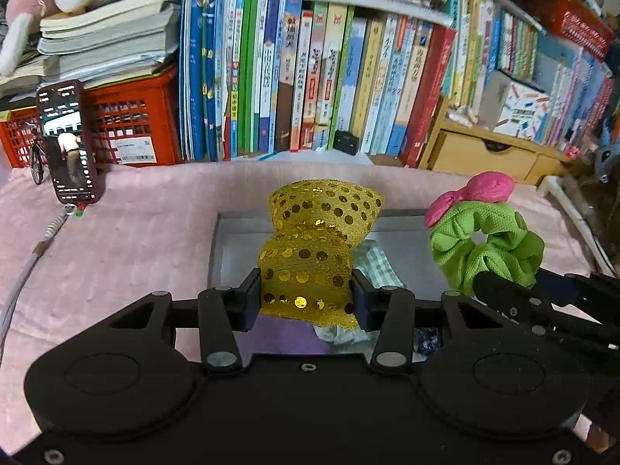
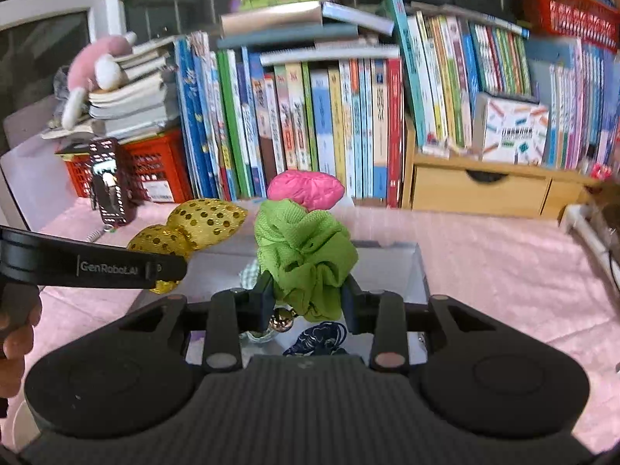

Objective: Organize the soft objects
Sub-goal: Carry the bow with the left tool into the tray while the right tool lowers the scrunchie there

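Note:
My left gripper (image 1: 306, 298) is shut on a gold sequinned bow (image 1: 316, 244), held above a grey open box (image 1: 232, 248). The right wrist view shows that bow (image 2: 193, 224) at the left, behind the left gripper's black body. My right gripper (image 2: 308, 302) is shut on a green scrunchie (image 2: 306, 255) with a pink bow (image 2: 306, 190) on top, also over the grey box (image 2: 391, 271). From the left wrist view the scrunchie (image 1: 488, 244) hangs at the right. A checked cloth (image 1: 376, 267) and a dark blue hair tie (image 2: 317, 339) lie in the box.
A pink cloth (image 1: 135, 240) covers the table. Upright books (image 1: 310, 69) line the back, with a red crate (image 1: 128, 124), a phone on a stand (image 1: 69, 139) and a wooden drawer unit (image 1: 488, 159). A pink plush toy (image 1: 35, 4) sits on stacked books. A hand (image 2: 15, 333) shows at the left edge.

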